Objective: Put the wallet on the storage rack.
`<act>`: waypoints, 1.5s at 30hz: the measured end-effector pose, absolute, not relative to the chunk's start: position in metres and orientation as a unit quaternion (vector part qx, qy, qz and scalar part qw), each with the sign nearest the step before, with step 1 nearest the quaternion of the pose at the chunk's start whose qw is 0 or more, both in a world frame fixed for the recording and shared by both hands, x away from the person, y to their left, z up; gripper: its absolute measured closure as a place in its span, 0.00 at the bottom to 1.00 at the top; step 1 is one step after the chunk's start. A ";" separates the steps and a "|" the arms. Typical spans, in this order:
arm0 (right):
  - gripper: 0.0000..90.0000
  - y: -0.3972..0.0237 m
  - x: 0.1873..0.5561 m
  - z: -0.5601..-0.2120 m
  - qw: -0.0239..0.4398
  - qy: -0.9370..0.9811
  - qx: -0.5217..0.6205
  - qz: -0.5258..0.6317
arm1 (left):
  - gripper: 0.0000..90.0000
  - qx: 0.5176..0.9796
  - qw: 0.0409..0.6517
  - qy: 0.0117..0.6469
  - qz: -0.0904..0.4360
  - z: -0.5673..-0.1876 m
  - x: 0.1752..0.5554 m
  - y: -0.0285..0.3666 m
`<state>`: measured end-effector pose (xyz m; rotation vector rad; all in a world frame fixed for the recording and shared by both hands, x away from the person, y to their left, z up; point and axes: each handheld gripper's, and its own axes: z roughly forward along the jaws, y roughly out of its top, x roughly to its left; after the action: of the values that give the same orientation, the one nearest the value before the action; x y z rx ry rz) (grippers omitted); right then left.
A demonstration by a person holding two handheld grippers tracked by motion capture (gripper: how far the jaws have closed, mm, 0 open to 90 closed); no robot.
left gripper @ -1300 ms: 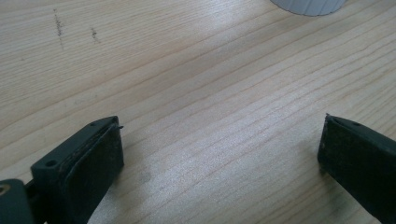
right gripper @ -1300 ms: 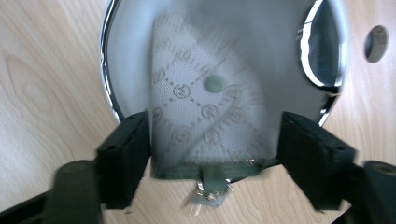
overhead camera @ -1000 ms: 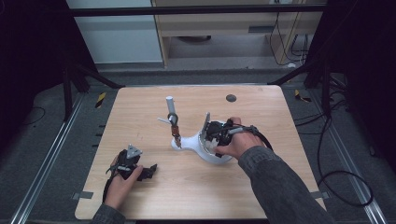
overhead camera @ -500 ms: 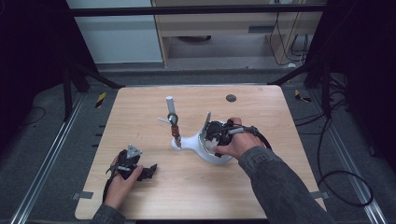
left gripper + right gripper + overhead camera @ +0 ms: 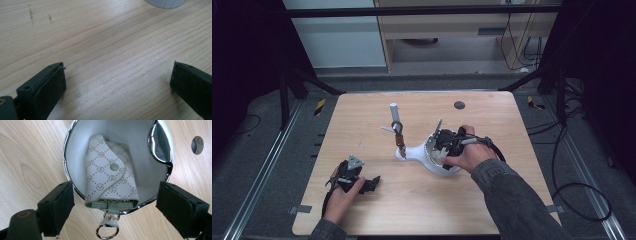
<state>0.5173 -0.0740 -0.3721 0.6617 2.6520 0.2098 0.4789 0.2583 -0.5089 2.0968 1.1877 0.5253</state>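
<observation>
Two grippers at work over a pale wooden tabletop. Left gripper low at the near left, gripped by the left hand, fingers released wide with bare wood grain between them and nothing held. Right gripper right of centre, held by the right hand directly over a white bowl-shaped dish with a chrome rim. Fingers of that gripper spread apart on either side of the dish's near edge, gripping nothing. Inside the dish, a patterned grey-green key pouch with a snap button, flap closed, its lower end leaning over the rim. Below the pouch, a metal clasp and ring hanging outside the dish above the wood. Just left of the dish, an upright white post with a dark ring and a brownish piece, possibly joined to the dish's base, hard to tell. Small dark disc at the far side, well apart.
</observation>
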 end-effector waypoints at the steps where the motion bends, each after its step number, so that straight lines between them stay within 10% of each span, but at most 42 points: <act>1: 0.15 -0.074 0.516 -0.371 0.198 0.947 0.239 0.078 | 0.00 0.802 0.331 0.454 0.201 -0.509 0.479 0.258; 45: 0.07 -0.109 0.499 -0.335 0.192 0.920 0.273 0.205 | 0.00 0.801 0.332 0.455 0.201 -0.509 0.479 0.258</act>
<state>0.4988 -0.1095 -0.3354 0.7670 2.5827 0.5742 0.4787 0.2581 -0.5090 2.0945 1.1900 0.5253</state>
